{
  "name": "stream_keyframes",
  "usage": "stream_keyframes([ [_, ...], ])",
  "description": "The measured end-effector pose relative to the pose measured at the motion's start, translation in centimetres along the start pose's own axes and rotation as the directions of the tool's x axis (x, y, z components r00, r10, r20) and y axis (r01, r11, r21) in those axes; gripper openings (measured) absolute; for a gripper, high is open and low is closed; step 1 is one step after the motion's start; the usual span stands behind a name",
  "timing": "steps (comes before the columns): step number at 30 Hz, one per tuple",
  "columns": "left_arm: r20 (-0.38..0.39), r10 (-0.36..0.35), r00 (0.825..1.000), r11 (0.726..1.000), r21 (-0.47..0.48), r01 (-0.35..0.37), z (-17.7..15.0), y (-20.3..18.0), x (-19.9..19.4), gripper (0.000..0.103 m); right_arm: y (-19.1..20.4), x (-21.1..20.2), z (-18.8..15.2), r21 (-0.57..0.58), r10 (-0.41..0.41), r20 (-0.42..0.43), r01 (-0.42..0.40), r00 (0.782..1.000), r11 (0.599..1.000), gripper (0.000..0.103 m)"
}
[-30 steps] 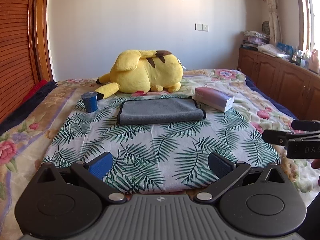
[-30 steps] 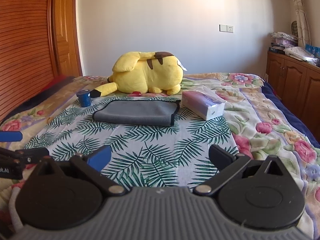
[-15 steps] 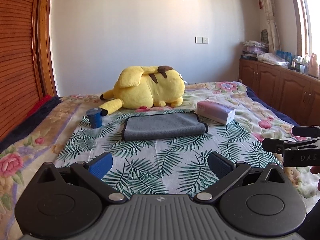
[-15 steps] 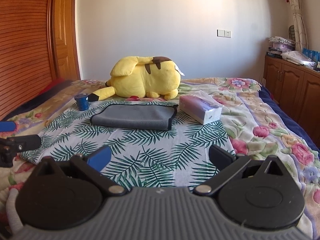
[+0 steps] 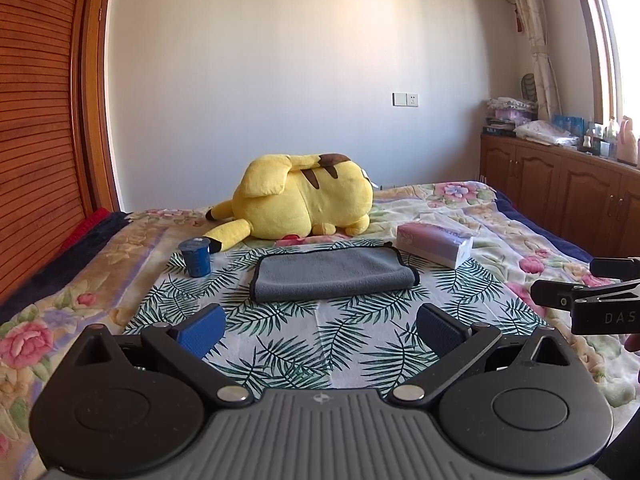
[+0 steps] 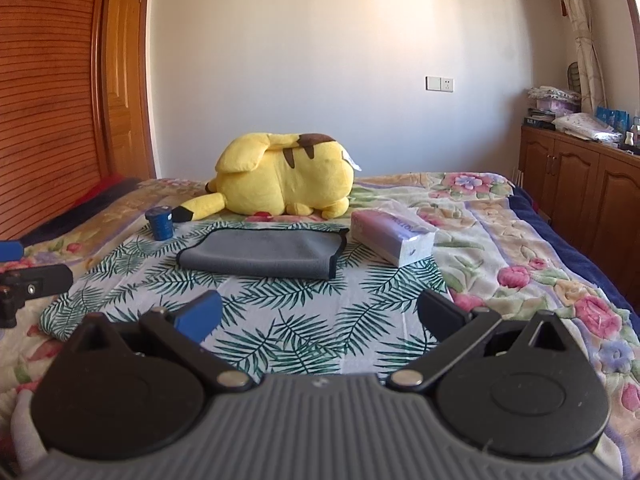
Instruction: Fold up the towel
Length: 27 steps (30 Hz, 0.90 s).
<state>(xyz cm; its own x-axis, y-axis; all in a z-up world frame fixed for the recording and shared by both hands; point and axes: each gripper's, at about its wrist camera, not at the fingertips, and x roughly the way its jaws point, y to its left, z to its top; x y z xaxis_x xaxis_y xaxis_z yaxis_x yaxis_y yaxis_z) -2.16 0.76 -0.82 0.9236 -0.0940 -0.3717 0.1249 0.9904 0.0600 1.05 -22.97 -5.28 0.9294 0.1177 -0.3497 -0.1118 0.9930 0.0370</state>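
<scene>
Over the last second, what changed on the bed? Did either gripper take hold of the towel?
Neither did. Both cameras tilted up and drew back: more wall shows and the towel sits lower and smaller in both views. The left gripper and right gripper remain open and empty. Towel, blue cup, tissue pack and plush lie unchanged.

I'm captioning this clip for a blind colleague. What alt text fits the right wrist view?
A grey towel, already folded, lies on a leaf-print cloth on a bed, beyond the right gripper, whose jaws are open and empty. Behind it lies a yellow plush, with a blue cup to its left and a tissue pack to its right.
</scene>
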Motion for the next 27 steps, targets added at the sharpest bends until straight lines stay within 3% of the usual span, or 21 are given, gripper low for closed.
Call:
stream_keyframes([
  [27,0.068,0.032,0.997,0.999,0.000,-0.032,0.4,0.5,-1.2,0.087,-0.9,-1.0,0.3,0.027,-0.060,0.098,0.057,0.993,0.998,0.103],
])
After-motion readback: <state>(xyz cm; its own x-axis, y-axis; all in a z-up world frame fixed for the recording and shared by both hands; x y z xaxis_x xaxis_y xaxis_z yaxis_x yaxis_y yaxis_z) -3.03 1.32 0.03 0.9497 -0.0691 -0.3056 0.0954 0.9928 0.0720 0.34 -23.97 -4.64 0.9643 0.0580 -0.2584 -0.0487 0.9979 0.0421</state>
